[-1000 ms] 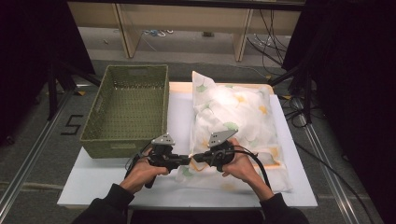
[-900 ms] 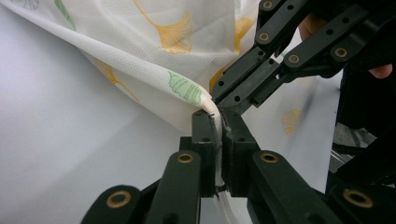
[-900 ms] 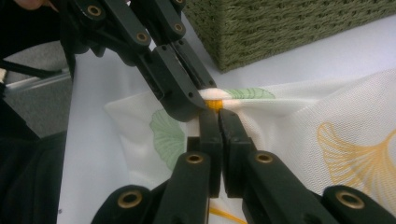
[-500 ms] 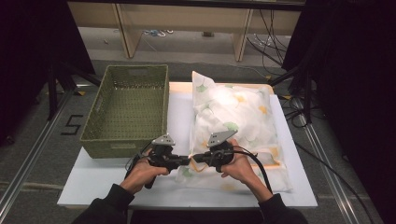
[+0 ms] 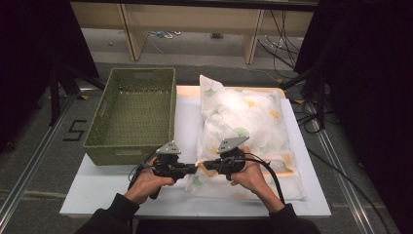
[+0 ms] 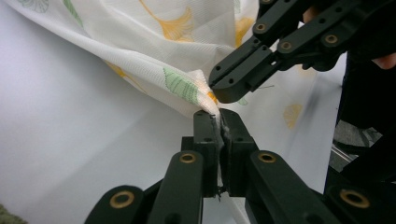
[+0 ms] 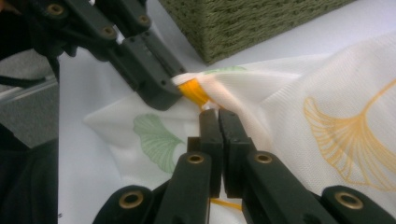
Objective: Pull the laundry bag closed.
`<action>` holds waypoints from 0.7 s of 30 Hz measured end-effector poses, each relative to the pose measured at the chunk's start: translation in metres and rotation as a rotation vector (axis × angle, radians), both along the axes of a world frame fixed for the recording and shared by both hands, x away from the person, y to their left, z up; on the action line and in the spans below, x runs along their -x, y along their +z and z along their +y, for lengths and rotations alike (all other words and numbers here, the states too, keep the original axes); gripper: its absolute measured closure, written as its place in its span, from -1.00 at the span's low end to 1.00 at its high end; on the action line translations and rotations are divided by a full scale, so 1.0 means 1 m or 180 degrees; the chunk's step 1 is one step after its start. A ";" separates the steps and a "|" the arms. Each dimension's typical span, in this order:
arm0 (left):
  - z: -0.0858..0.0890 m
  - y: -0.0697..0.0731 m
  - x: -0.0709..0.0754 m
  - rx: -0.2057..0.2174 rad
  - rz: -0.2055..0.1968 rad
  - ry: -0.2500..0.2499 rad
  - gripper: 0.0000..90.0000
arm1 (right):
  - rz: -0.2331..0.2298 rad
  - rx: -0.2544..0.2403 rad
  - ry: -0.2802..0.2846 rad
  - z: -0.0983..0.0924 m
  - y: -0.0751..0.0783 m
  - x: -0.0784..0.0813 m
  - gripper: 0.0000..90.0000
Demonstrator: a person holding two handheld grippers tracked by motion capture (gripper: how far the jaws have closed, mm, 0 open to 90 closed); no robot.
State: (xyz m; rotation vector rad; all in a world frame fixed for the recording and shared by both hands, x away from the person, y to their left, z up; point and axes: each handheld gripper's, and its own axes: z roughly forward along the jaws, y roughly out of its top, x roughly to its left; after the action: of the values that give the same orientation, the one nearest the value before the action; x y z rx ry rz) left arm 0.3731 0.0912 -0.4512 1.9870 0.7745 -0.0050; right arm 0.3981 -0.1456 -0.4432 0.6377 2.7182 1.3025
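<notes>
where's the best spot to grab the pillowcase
Grip the loose fabric at the near left corner of the pillowcase, coming in level from the near side; there it is thin and flat, while the stuffed middle bulges. Both grippers pinch there.

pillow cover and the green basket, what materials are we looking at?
White leaf-printed pillow cover: looks like thin woven fabric, matte and slightly sheer; a fine ribbed weave shows, and it creases softly where both jaws pinch it. Olive-green rectangular basket: seemingly woven wicker or paper cord, matte; a regular plaited texture shows on its walls. The exact fibre is unclear.
</notes>
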 end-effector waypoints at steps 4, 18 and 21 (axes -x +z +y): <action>0.000 0.001 0.002 -0.0015 -0.0012 -0.0005 0.90 | 0.0104 0.0044 -0.0145 -0.008 -0.009 -0.003 1.00; -0.007 -0.009 -0.007 0.0093 0.0188 0.0040 0.80 | 0.0030 -0.0057 -0.0138 -0.014 -0.008 0.000 1.00; -0.007 -0.008 -0.006 0.0105 0.0196 0.0055 0.84 | 0.0086 -0.0139 -0.0145 -0.014 -0.008 -0.001 1.00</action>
State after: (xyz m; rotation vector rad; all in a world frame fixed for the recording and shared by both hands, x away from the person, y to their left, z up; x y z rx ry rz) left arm 0.3790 0.0839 -0.4593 1.9563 0.8260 -0.0686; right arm 0.3993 -0.1595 -0.4512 0.7219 2.6863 1.3563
